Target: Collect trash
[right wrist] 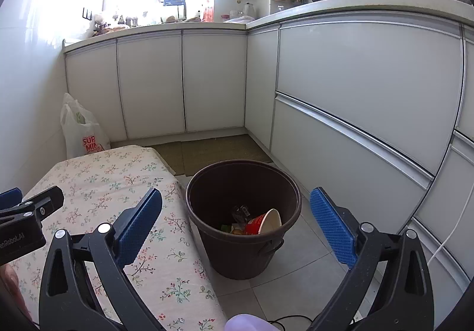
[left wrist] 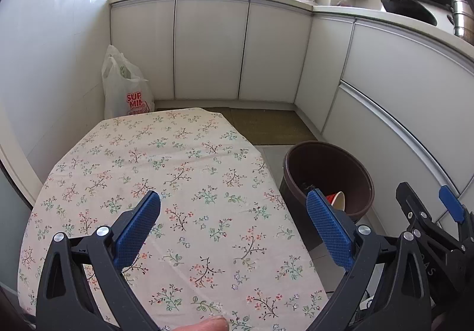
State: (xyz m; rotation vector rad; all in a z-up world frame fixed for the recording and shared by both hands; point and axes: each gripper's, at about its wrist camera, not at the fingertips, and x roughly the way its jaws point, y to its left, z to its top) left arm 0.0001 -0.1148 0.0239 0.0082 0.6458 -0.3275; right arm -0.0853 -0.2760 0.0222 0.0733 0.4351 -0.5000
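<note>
At far left a white plastic bag (left wrist: 126,85) stands on the floor against the wall, just behind the far edge of the worktop (left wrist: 166,182), which carries a floral cloth. The left gripper (left wrist: 234,227) hovers over this cloth with its blue fingers (left wrist: 137,230) spread wide and nothing between them. The worktop's right edge runs diagonally toward the camera, and the brown trash bin (right wrist: 243,212) stands on the tiled floor just beside it, its rim below the cloth's level. Inside the bin lie a red-and-white paper cup (right wrist: 263,222) tipped on its side and some darker scraps, too small to identify. The right gripper (right wrist: 237,227) hangs above the bin's near side, fingers (right wrist: 333,230) likewise spread and holding nothing. A strip of bare floor separates the bin from the white cabinet fronts (right wrist: 355,100) curving along the right. A green mat (right wrist: 207,153) lies beyond the bin.
</note>
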